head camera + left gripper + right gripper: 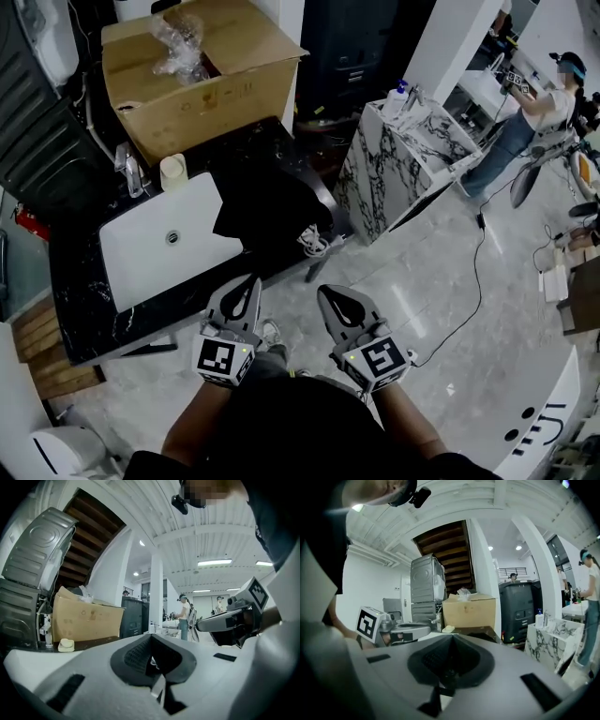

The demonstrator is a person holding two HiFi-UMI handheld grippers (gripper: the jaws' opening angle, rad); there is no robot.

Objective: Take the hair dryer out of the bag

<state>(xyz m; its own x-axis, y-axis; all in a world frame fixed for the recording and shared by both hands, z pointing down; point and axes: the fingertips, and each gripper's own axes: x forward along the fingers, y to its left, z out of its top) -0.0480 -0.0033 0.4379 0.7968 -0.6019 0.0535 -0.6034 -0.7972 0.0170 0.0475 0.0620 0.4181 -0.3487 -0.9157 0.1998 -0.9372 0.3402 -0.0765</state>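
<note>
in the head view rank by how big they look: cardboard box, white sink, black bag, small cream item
cardboard box
white sink
black bag, unsure versus sink: edges fade into dark counter
small cream item

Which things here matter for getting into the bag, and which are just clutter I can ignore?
For the job:
- black bag on the counter
- white cord at the bag's edge
- left gripper and right gripper, both shut and empty
The hair dryer itself does not show.

Just lying about:
- cardboard box
- sink
- marble cabinet
- bottle
</note>
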